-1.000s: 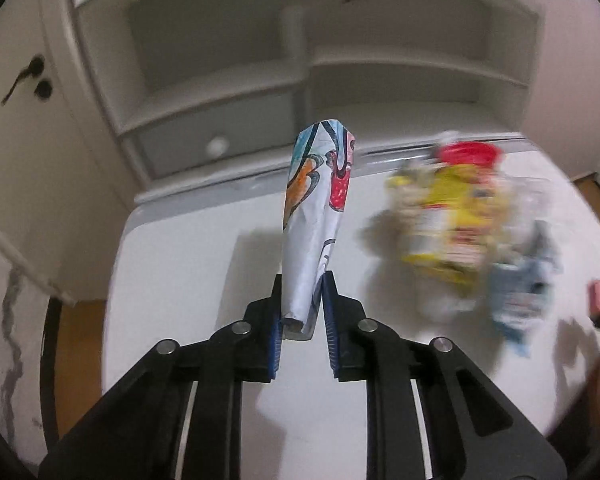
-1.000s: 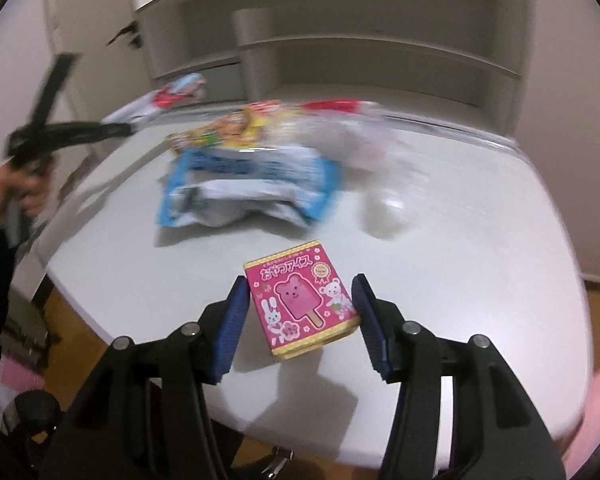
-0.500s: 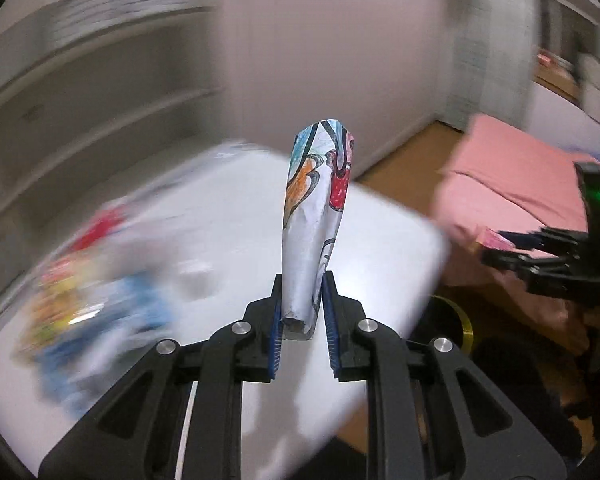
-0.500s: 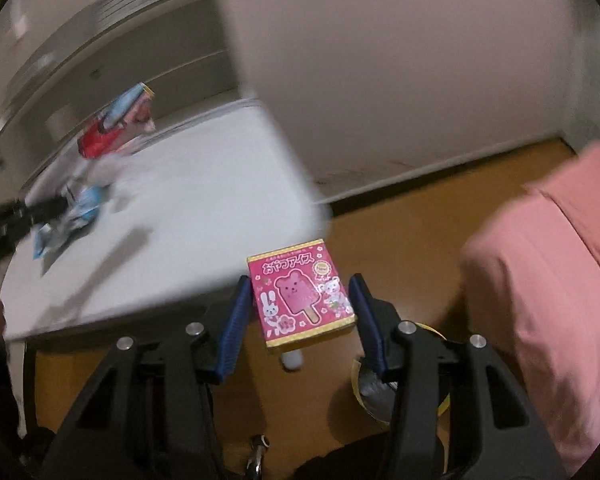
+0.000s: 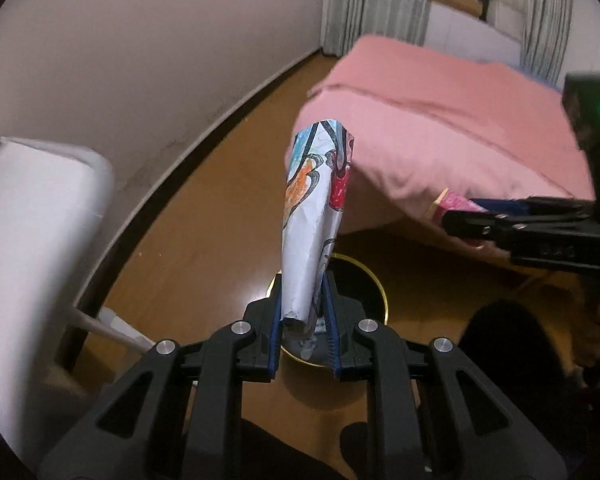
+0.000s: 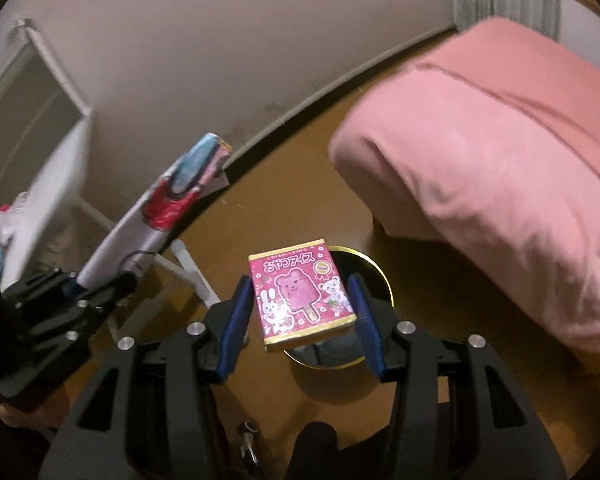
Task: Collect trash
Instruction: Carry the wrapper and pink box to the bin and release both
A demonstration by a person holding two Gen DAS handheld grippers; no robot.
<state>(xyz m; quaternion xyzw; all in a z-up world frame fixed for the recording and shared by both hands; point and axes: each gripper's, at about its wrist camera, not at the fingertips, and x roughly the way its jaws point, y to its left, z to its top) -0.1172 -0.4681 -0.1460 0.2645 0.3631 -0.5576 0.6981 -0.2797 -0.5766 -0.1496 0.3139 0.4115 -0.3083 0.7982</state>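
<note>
The pink bed [image 6: 500, 152] fills the right of both views, with wood floor [image 5: 204, 240] running between it and the white table [image 5: 32, 248] at my left. On that floor stands the bin [image 6: 374, 270], round, dark inside, with a yellow rim. It lies directly below and just ahead of both my tools, partly hidden behind each load.

My right gripper [image 6: 300, 312] holds the pink ice-cream box [image 6: 300, 292] by its two side edges, printed face up, long axis running away from me. The box sits squarely over the bin's mouth in the right wrist view.

My left gripper [image 5: 303, 320] is clamped on the lower end of the rolled coloured paper [image 5: 316, 216], whose long axis stands up and forward from the fingers. Its held end sits over the near rim of the bin (the far end leans toward the bed).

Judgement: both loads are above the bin; the box looks better centred. The paper may need nudging forward, so that its length clears the rim when released.
</note>
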